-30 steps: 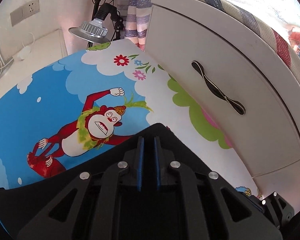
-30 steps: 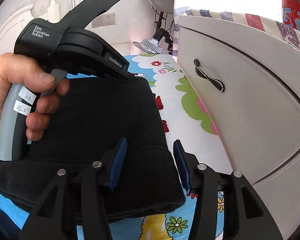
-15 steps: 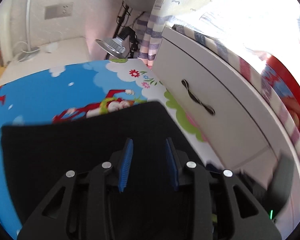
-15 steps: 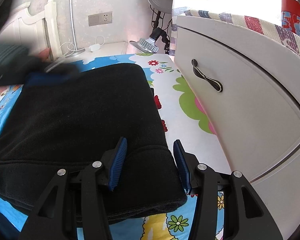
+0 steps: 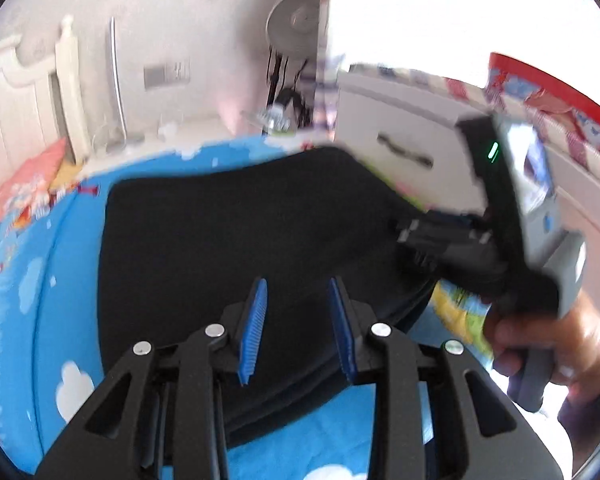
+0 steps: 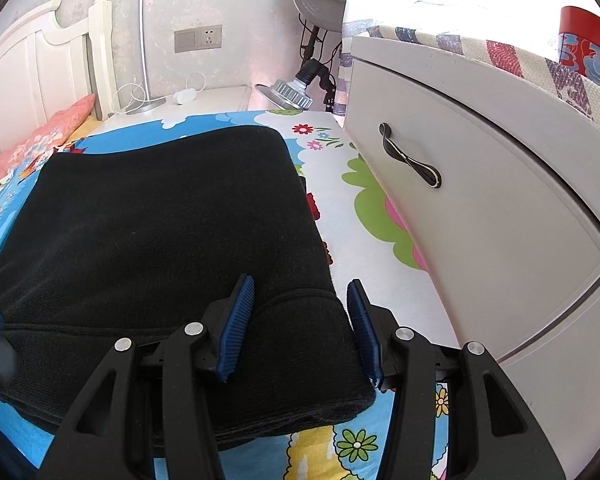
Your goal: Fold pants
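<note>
Folded black pants [image 6: 160,248] on cartoon-print bed sheet [image 6: 380,240], both grippers angled down over them.
Left gripper [image 5: 296,320] fingers partly apart, nothing between, pants beyond tips. Right gripper [image 6: 300,320] fingers partly apart, straddling pants' near corner, not pinching. Only left view shows the hand [image 5: 548,344] holding the right gripper.

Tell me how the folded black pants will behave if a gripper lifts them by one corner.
The pants look like soft, thick knit stacked in several layers, so they would probably sag and the layers peel apart. The fuzzy surface suggests a fair grip, not slippery. On the cartoon sheet, a push would likely bunch them rather than slide them.
</note>
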The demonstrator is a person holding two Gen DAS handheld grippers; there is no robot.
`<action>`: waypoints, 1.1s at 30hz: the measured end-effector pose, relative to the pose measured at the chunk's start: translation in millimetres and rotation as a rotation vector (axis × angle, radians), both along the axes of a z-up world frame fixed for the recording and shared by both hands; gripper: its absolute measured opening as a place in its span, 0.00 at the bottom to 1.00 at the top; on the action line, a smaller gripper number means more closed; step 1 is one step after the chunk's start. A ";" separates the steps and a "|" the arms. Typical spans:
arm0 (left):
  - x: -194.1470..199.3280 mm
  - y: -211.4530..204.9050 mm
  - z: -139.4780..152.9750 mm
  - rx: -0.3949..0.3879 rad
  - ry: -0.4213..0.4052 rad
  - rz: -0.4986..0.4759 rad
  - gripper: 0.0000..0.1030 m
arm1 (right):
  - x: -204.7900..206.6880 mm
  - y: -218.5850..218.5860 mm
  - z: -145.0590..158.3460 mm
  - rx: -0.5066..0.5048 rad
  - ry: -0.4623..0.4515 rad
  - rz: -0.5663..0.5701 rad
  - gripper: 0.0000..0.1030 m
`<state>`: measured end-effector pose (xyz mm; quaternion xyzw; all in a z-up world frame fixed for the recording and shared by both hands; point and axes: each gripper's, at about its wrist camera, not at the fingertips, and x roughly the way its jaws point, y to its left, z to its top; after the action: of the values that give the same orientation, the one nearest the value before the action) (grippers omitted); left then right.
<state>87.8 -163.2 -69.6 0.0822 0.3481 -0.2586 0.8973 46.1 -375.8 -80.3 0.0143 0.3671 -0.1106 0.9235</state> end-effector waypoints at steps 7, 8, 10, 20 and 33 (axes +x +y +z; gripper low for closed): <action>-0.3 14.7 5.7 -0.075 0.002 0.006 0.33 | -1.4 1.8 0.3 -0.005 -0.005 -0.009 0.45; 1.7 16.9 8.0 -0.089 -0.004 0.012 0.33 | -1.6 0.7 0.1 0.005 -0.008 -0.009 0.45; 9.8 16.8 15.1 -0.112 -0.001 0.008 0.33 | -2.6 -1.0 -0.2 0.018 -0.016 -0.012 0.46; 143.1 -116.6 48.2 -0.018 0.060 -0.146 0.20 | -3.0 0.2 0.4 0.012 -0.014 -0.020 0.46; 206.7 -175.8 -8.8 0.156 0.194 -0.178 0.18 | -10.4 -1.2 13.9 0.035 -0.035 -0.071 0.47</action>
<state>294.4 -339.0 -78.5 0.1569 0.4434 -0.3161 0.8240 35.8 -377.1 -66.4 0.0452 0.3518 -0.1365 0.9249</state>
